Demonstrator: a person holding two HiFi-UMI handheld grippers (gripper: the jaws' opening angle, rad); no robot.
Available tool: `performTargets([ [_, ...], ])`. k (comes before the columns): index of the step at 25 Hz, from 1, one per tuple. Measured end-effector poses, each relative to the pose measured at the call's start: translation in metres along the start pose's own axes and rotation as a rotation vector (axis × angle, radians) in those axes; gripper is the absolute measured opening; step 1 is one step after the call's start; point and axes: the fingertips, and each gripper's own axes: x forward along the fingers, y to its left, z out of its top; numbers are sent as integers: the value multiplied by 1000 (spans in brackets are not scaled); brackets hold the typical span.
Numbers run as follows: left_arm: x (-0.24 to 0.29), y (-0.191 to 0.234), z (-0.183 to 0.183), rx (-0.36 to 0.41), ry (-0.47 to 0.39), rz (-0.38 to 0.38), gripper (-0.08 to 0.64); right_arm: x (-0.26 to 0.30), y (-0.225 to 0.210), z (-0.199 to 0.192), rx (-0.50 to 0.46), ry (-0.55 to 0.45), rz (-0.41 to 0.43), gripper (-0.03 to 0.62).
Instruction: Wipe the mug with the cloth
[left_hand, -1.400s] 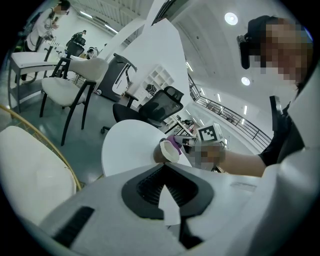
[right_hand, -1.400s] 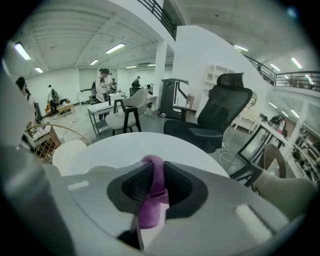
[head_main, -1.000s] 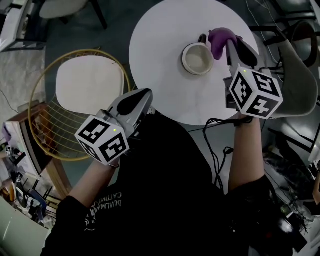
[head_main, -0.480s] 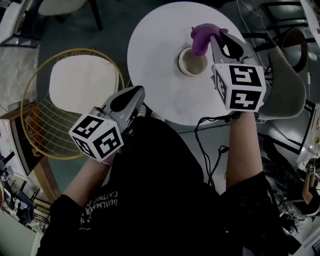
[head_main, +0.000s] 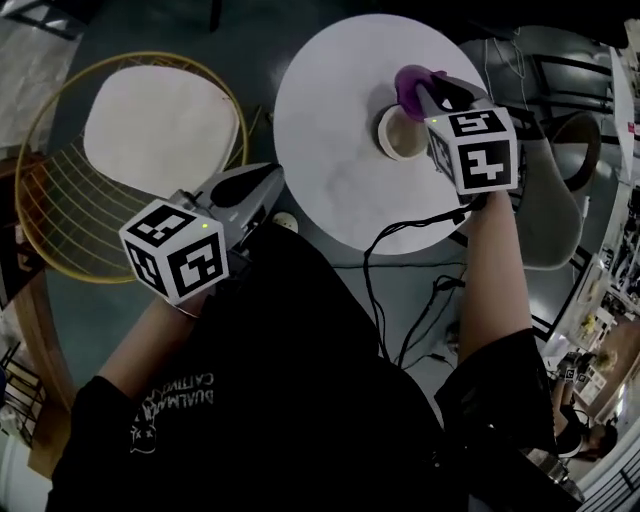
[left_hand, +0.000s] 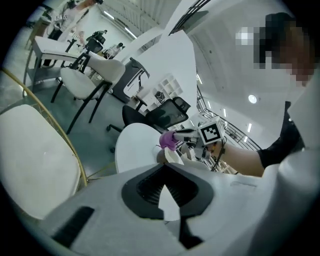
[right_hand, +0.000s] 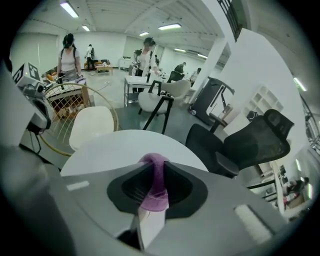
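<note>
Purple cloth (head_main: 410, 84) by mug (head_main: 392, 137), wire chair (head_main: 150, 135) nearby

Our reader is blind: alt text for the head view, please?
The right gripper, shut on a purple cloth, holds it at the rim of a mug on a round white table. The left gripper hangs empty off the table, beside a wire chair.

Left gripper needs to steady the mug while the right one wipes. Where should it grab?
Probably the mug at its left rim, one jaw inside, coming from the left. It stands upright with its mouth open, and the right gripper with the cloth takes up the far right side.
</note>
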Motion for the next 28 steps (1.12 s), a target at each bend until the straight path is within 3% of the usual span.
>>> performTargets([
  [4,12,-9,-4,6,57,-8,2,5,1,-3,-18,69,143,69],
  [9,29,-3,-13,13,86,116,2,20,5,-5,-73,137,308,69],
  [12,40,-6,-15,-24,36,161,2,28,7,-5,-168,166,377,69],
  [15,47,-14,-19,-56,-37,158,2,41,13,-8,-280,198,422,69],
  [20,38,-25,-33,-90,-137,247,2,57,26,-14,-445,261,488,69],
  [28,13,-34,-66,-122,-147,318,2,61,47,-15,-584,338,498,69],
])
